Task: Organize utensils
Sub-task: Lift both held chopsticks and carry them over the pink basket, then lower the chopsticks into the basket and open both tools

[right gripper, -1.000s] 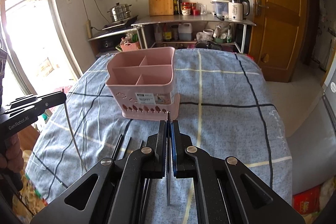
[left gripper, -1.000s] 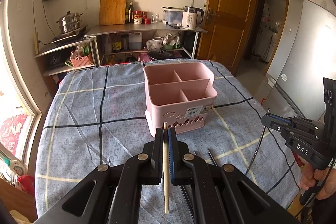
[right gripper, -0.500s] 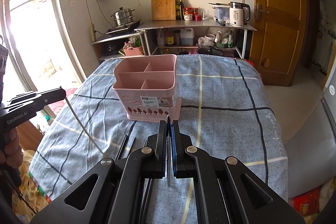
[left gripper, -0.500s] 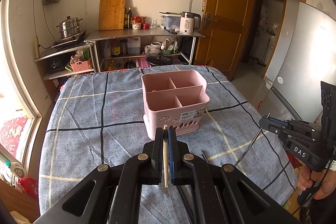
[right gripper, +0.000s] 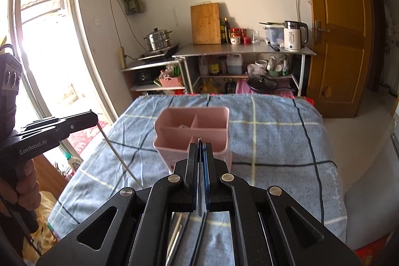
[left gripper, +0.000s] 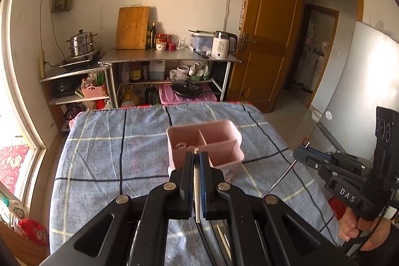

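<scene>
Left gripper point(left gripper: 197, 156) clamped on a pale wooden chopstick point(left gripper: 196, 188), right gripper point(right gripper: 201, 145) pinching a dark metal chopstick point(right gripper: 200, 176), both raised before the pink divided caddy point(left gripper: 204, 143) on the checked tablecloth point(left gripper: 104, 153), spare chopsticks point(right gripper: 189, 236) lying below.

**Around the caddy**

The caddy point(left gripper: 204, 145) stands on the table point(left gripper: 104, 156). Behind the caddy, past the table's far edge, is a shelf unit point(left gripper: 169, 59) carrying a kettle point(left gripper: 222, 44) and cutting board point(left gripper: 133, 28); right of it, a door point(left gripper: 268, 29).
</scene>
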The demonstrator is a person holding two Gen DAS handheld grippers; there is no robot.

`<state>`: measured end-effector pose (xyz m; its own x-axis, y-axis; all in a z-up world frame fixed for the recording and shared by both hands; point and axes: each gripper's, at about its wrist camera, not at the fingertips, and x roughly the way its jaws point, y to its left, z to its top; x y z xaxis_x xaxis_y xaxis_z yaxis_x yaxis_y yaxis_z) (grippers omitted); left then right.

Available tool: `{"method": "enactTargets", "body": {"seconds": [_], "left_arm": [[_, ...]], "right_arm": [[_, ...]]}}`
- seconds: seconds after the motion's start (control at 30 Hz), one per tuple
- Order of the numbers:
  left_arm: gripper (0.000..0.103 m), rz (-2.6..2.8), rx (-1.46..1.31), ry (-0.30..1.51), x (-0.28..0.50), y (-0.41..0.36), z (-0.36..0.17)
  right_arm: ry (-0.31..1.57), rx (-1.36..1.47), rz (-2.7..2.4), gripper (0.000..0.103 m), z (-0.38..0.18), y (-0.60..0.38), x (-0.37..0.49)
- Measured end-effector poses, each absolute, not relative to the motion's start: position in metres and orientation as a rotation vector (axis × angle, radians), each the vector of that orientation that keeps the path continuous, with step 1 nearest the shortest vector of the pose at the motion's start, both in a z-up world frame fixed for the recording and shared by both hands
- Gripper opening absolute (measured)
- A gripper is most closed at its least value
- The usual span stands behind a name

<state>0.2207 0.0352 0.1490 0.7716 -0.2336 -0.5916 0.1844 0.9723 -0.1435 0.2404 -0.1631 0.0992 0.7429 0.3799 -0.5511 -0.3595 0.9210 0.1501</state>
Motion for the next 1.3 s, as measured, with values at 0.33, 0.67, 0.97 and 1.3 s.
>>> {"method": "enactTargets", "body": {"seconds": [0.33,0.67,0.97,1.3], "left_arm": [[0.004,-0.207,-0.134,0.58,0.275,0.049,0.19],[0.004,-0.198,-0.153,0.617,0.322,0.049,0.163],[0.004,-0.21,-0.179,0.688,0.338,0.055,0.116],[0.006,-0.183,-0.177,0.715,0.34,0.059,0.1]], "right_arm": [[0.553,0.119,0.423,0.004,0.13,-0.152,0.288],[0.549,0.161,0.428,0.004,0.12,-0.134,0.33],[0.635,0.161,0.442,0.004,0.08,-0.117,0.349],[0.703,0.145,0.454,0.008,0.062,-0.117,0.353]]}}
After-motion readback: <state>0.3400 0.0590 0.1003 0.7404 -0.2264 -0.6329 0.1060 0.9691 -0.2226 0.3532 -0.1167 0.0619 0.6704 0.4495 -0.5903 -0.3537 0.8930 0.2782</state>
